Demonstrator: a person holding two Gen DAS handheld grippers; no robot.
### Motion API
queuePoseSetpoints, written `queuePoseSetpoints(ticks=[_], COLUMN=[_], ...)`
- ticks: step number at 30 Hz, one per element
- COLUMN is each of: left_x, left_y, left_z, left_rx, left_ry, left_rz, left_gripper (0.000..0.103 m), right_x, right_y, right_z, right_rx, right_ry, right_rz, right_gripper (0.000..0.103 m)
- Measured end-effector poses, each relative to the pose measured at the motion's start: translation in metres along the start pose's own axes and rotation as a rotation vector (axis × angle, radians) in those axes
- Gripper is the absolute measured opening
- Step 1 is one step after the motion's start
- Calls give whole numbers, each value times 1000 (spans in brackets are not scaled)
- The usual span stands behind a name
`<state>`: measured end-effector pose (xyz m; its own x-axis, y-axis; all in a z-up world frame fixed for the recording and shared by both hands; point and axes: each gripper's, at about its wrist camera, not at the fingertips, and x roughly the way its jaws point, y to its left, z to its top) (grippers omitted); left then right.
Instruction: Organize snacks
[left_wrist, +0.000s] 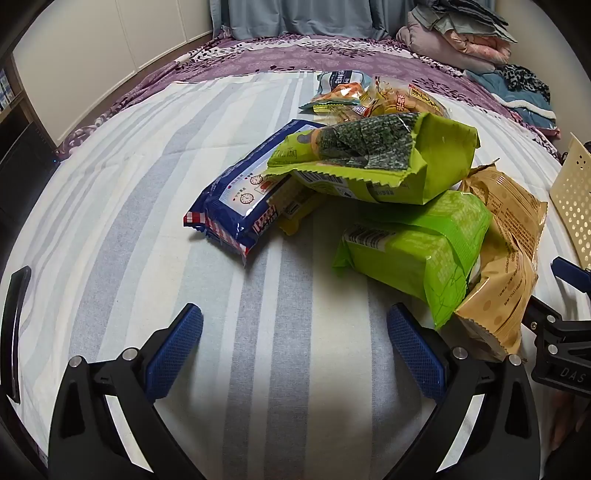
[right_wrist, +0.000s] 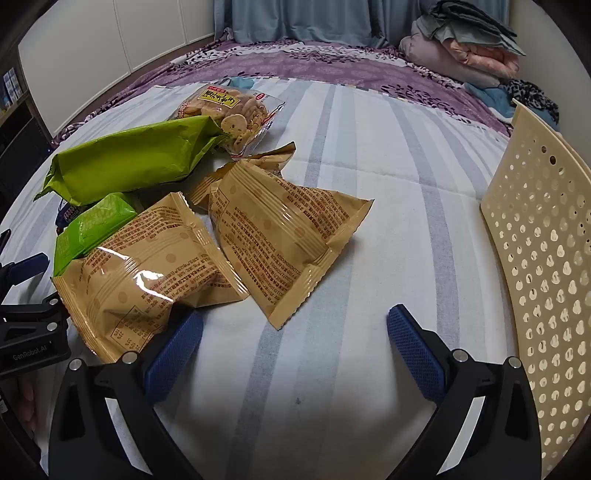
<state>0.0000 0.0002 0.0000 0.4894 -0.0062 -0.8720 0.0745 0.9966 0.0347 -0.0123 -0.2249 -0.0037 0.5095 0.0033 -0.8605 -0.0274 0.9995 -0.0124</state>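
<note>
Snack packs lie in a heap on a striped sheet (left_wrist: 110, 206). In the left wrist view a blue pack (left_wrist: 236, 199) lies left, a green seaweed bag (left_wrist: 373, 162) leans on it, a smaller green pack (left_wrist: 417, 251) sits in front, and a tan bag (left_wrist: 513, 258) lies right. My left gripper (left_wrist: 295, 350) hovers open over bare sheet, just short of the heap. In the right wrist view two tan bags (right_wrist: 147, 273) (right_wrist: 284, 232) lie ahead, with the green bag (right_wrist: 129, 158) and a clear biscuit bag (right_wrist: 232, 107) beyond. My right gripper (right_wrist: 295, 350) is open; its left finger (right_wrist: 173, 358) overlaps the near tan bag's edge.
A cream perforated basket (right_wrist: 539, 258) stands at the right; its corner (left_wrist: 572, 195) shows in the left wrist view. A purple bedspread (left_wrist: 295, 55), curtains and folded clothes (right_wrist: 461, 48) lie beyond the sheet. A dark object (left_wrist: 14, 325) sits at the left edge.
</note>
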Motion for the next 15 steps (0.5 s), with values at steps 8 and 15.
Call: queuePoseSetpoints(ticks=[8, 15], left_x=[0, 0], left_y=[0, 0], left_z=[0, 0], left_rx=[2, 2], left_ry=[-1, -1], left_rz=[4, 4], left_gripper=[101, 101], right_x=[0, 0], right_y=[0, 0], right_z=[0, 0], right_rx=[1, 1], right_ry=[-1, -1], right_rz=[1, 2], right_gripper=[98, 98])
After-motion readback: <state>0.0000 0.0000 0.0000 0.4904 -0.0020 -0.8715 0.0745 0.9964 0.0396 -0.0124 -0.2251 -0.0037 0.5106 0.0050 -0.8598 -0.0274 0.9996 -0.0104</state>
